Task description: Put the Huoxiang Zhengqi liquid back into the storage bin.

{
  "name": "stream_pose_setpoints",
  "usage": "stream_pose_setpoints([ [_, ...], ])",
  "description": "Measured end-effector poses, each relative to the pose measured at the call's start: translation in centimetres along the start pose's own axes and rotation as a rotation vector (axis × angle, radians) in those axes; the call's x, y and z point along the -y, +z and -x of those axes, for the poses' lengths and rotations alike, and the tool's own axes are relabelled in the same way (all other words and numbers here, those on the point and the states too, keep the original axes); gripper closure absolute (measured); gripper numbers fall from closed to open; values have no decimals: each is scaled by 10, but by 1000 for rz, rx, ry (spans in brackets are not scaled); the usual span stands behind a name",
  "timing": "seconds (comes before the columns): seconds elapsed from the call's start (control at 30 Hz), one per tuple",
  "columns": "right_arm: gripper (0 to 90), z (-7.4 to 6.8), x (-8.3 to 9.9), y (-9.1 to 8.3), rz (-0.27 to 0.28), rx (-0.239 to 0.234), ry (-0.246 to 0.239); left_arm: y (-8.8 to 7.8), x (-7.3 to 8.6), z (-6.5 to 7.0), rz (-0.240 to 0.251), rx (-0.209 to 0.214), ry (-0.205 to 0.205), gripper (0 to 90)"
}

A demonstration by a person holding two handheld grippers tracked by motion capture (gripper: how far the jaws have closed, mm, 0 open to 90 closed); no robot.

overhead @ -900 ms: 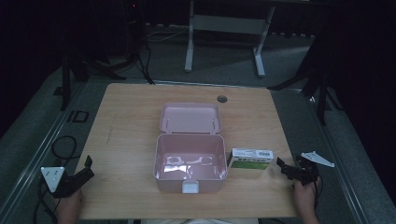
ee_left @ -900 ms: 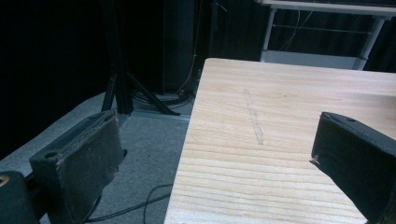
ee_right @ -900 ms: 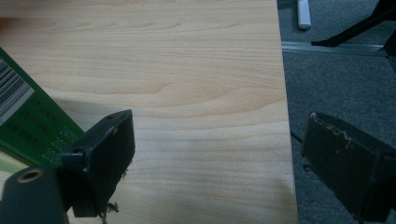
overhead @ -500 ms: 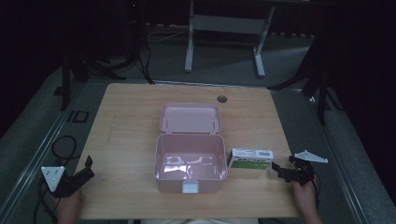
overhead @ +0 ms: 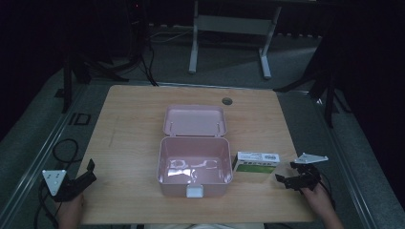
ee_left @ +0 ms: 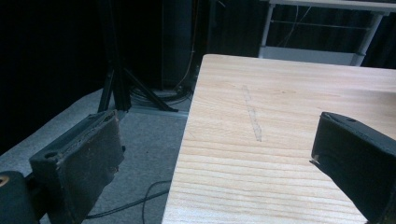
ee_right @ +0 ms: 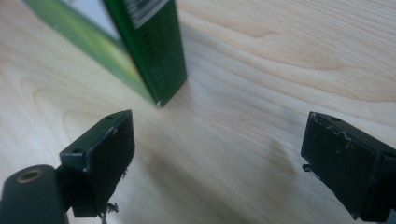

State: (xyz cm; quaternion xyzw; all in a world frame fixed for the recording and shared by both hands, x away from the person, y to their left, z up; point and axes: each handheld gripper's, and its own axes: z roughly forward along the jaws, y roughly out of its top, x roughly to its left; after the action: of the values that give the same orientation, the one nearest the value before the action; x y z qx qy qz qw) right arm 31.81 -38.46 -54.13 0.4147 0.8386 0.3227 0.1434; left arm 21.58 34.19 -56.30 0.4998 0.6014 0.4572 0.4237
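A wooden table (overhead: 129, 124) stands on grey floor (overhead: 38, 143). Near its far edge sits a small round hole (overhead: 227, 101), perhaps a cable port. Beyond it stand a white desk frame (overhead: 229, 28) and a dark tripod (ee_left: 121, 84).

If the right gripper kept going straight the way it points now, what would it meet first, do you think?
Most likely the green box: the right gripper points at its near end with open jaws, though the box sits slightly left of centre, so it may only clip it.

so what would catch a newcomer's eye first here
Probably the open pink box at the table's middle, its lid laid back and nothing visible inside. Next, the green-and-white carton just right of it, with the open right gripper close by.
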Motion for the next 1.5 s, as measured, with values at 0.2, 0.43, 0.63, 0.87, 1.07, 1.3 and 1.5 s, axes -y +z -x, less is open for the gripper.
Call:
stream_pose_setpoints([
  [0.2, 94, -5, -7, -4, -115, -62, -88, 0, 0, 0, 6, 3, -1, 21],
  [0.43, 94, -8, -11, -4, -198, -89, -154, 0, 0, 0, 8, 2, -1, 21],
  [0.63, 94, -11, -17, -8, -279, -125, -214, 0, 0, 0, 5, 30, 2, 21],
  [0.87, 94, -22, -21, -5, -364, -170, -289, 0, 0, 0, 6, 31, 0, 21],
  [1.07, 94, -37, -30, 0, -472, -164, -379, 0, 0, 0, 5, 32, 4, 21],
  [1.3, 95, -57, -44, 7, -606, -204, -484, 0, 0, 0, 4, 33, 3, 21],
  [1.5, 95, -68, -61, 11, -635, -228, -525, 0, 0, -1, 3, 38, 2, 21],
])
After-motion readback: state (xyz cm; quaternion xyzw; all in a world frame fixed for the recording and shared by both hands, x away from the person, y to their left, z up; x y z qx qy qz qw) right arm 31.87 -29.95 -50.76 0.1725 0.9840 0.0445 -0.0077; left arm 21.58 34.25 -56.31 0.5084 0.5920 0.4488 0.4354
